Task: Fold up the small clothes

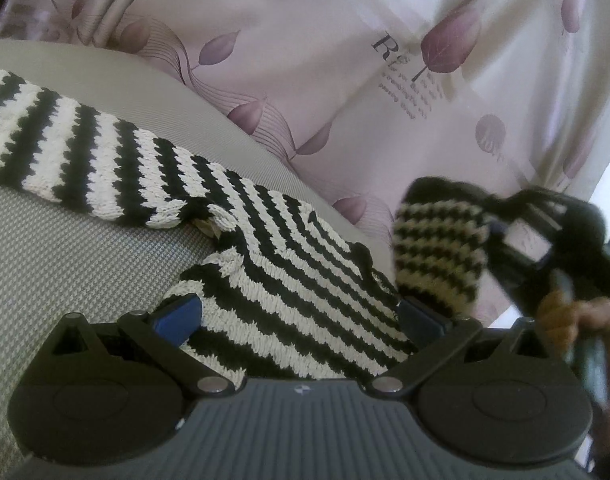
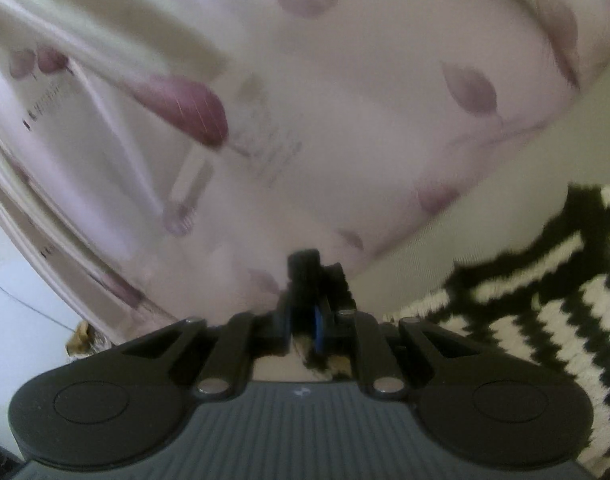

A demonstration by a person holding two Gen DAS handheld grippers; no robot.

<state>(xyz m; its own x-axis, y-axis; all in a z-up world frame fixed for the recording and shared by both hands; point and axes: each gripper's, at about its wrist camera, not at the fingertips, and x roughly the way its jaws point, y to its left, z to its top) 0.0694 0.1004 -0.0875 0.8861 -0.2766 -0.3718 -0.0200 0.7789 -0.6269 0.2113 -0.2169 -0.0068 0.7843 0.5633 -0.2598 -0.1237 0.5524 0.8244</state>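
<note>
- On grey woven cushion (image 1: 77, 248), black-and-white striped knit sweater (image 1: 289, 280) lies spread; one sleeve (image 1: 77, 152) stretches flat toward upper left of left wrist view.
- Left gripper (image 1: 301, 316): fingers spread wide, blue pads (image 1: 181, 314) on either side of sweater body. Fabric sits between them, nothing pinched; whether pads touch the knit, cannot tell.
- Right gripper (image 2: 307, 312): fingers pressed together, pinching a bit of striped knit; black/white fabric visible just under the tips in right wrist view.
- Same right gripper seen from left wrist view (image 1: 545, 240), blurred, lifted off the cushion at right, with other sleeve (image 1: 437, 248) hanging from it, raised above sweater body.
- Person's hand (image 1: 597, 320) on right gripper's handle, lower right edge of left view, blurry.
- Right wrist view: rest of sweater (image 2: 545, 300) at right side of frame, on grey surface, partly bunched near neckline; heavy motion blur here.
- Behind cushion: pale pink sheet (image 1: 345, 60) with purple leaf print and some printed text, creased folds at upper left. Fills most of right wrist view too (image 2: 345, 100).
- Plain white surface at far left of right view; small brownish thing (image 2: 79, 340) by it, too blurred to identify.
</note>
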